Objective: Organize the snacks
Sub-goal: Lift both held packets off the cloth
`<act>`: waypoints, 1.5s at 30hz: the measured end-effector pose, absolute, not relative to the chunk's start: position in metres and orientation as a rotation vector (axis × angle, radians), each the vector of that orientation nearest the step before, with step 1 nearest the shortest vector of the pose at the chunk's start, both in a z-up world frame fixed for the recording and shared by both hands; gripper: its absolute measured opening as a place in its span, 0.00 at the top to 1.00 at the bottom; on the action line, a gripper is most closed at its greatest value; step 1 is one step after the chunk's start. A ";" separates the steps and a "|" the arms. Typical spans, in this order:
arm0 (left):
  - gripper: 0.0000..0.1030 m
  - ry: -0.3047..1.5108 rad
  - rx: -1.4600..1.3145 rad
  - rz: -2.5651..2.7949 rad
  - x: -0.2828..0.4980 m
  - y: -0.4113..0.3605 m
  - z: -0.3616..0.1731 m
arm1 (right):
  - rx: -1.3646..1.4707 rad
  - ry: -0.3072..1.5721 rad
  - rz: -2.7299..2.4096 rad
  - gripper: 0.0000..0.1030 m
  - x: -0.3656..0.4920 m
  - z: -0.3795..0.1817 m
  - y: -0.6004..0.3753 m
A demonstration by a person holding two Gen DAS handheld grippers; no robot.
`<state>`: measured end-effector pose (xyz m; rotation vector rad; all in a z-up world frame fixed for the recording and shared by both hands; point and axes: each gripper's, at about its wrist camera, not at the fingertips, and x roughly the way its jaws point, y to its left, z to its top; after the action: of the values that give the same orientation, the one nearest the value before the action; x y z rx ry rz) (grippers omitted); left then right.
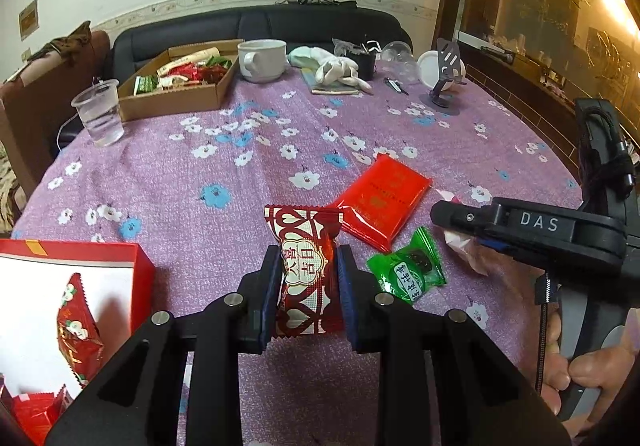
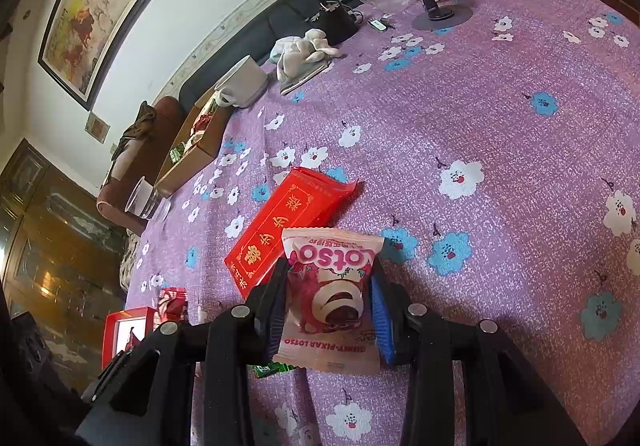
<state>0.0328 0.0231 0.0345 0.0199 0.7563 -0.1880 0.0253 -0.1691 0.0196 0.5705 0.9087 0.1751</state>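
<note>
Left tool (image 1: 307, 278) is pinching a red-and-white candy (image 1: 304, 266) between its blue pads, holding the wrapper upright just above the table (image 1: 248, 173). Right tool (image 2: 328, 310) is gripping a pink Lotso snack (image 2: 332, 298) the same way, its pads pressing on both sides of the packet, its print upside down in the right wrist view. In the left wrist view the right tool is also showing at the right edge as a black body marked DAS, with a person's hand (image 1: 580, 374) wrapping its handle.

A purple cloth with white and blue flowers is covering the table. On it, a flat red pack (image 1: 382, 197) is lying just beyond both tools, near the table's front edge. A green candy (image 1: 408, 270) is lying just beside the red pack, on its near side, close to the left tool's right finger.

At the table's front left corner a red box (image 1: 80, 258) is sitting open, with red sweets (image 1: 76, 330) lying inside on its white lining.

Along the far left edge a clear cup (image 1: 100, 113) is standing upright, and just beside it a cardboard tray (image 1: 180, 93) is holding mixed red and green snacks. A white mug (image 1: 262, 59) is standing at the tray's far corner, handle facing the tray. Further along the far edge, a soft white toy (image 1: 340, 69) is lying on a flat book, and a dark phone stand (image 1: 446, 81) is standing near the far right corner.
</note>
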 end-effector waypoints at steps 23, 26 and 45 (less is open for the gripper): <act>0.76 0.730 0.031 -0.174 0.030 0.023 0.041 | 0.557 0.911 0.169 0.63 0.026 0.020 -0.169; 0.76 0.724 0.034 -0.168 0.029 0.023 0.042 | 0.557 0.911 0.168 0.63 0.026 0.020 -0.167; 0.76 0.714 0.044 -0.155 0.027 0.022 0.044 | 0.556 0.911 0.168 0.63 0.026 0.020 -0.167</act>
<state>0.0271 0.0217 0.0441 0.0435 0.7136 -0.1551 0.0261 -0.1673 0.0199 0.5558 0.9113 0.1682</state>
